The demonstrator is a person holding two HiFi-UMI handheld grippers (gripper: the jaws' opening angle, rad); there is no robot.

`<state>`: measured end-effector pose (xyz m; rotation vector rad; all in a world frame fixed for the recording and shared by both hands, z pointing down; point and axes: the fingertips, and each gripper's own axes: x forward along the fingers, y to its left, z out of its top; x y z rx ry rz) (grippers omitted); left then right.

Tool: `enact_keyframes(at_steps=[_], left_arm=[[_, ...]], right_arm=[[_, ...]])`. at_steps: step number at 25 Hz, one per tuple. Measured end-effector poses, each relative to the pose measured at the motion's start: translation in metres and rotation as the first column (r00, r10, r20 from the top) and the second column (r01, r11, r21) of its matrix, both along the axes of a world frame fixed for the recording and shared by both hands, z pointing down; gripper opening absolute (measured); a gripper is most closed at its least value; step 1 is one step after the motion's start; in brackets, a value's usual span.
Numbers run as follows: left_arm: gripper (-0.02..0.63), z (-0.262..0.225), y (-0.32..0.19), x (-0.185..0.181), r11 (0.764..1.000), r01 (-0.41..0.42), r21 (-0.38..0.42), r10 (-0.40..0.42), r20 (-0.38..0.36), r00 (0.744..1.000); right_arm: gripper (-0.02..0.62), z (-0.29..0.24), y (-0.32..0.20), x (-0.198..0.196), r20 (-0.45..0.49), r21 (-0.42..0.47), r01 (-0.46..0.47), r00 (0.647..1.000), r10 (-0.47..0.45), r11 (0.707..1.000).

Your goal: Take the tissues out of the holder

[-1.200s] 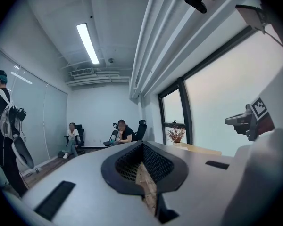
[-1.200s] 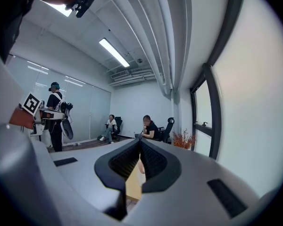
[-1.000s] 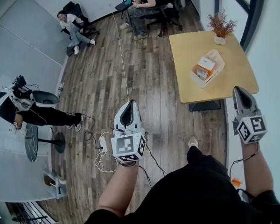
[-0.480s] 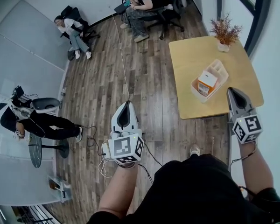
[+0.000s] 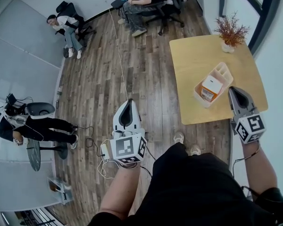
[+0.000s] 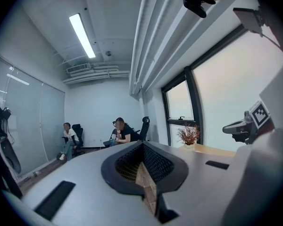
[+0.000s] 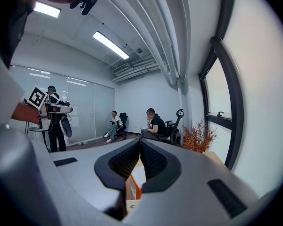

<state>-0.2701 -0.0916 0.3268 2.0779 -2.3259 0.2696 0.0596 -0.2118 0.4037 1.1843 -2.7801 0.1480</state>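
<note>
A white slotted holder (image 5: 220, 74) stands on the light wooden table (image 5: 188, 65) near its front edge, with an orange and white tissue pack (image 5: 210, 87) upright inside it. My right gripper (image 5: 234, 89) hovers just right of the holder, over the table's front right corner, shut and empty. Between its jaws in the right gripper view (image 7: 140, 140) part of the orange tissue pack (image 7: 132, 185) shows below. My left gripper (image 5: 129, 101) hangs over the wooden floor, well left of the table. Its jaws meet at the tip (image 6: 142, 144) with nothing held.
A potted dried plant (image 5: 231, 31) stands at the table's far right corner. Two people sit on office chairs (image 5: 68, 20) at the far wall, and another person stands at the left by a small round table (image 5: 32, 147). Cables (image 5: 101, 159) lie on the floor near my feet.
The table and holder have come closer and lower in the head view as the person stepped toward them. The right gripper now sits beside the holder; both grippers stay shut.
</note>
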Motion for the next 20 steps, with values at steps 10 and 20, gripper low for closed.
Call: enact_keyframes(at_steps=[10,20], left_arm=[[0.005,0.01,-0.101,0.006,0.979,-0.202,0.005,0.201,0.073,0.977],[0.005,0.042,-0.188,0.018,0.919,-0.393,-0.027,0.394,0.021,0.919]], right_arm=[[0.006,0.02,-0.037,-0.005,-0.08,-0.01,-0.101,0.992,0.1,0.995],[0.006,0.029,-0.059,0.005,-0.119,-0.06,-0.284,0.954,0.275,0.957]])
